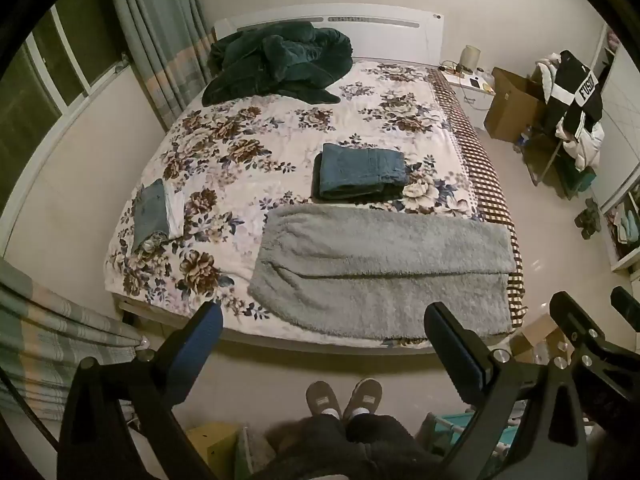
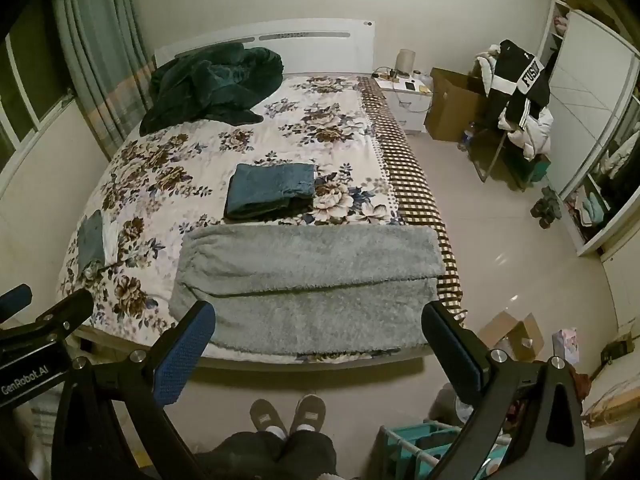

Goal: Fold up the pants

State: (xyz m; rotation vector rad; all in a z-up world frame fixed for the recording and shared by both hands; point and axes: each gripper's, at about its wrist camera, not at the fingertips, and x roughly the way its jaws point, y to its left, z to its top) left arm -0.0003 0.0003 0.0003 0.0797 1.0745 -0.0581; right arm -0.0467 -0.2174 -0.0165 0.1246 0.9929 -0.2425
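Slippers [image 1: 344,398] on floor at bed foot. Grey fleece pants [image 1: 380,272] lie folded lengthwise along bed [image 1: 320,128] foot edge. Left gripper [image 1: 324,336], right gripper [image 2: 320,332] both spread wide, empty, above. 2 folded blue items behind.

- The grey fleece pants [image 1: 380,268] [image 2: 308,280] lie flat across the near end of the bed, folded lengthwise so that one leg rests on the other, and run left to right. Their right end reaches the checked right edge of the bed.
- The fabric is thick and fluffy, with a long crease running along the middle.
- The near edge lies at the foot of the bed.
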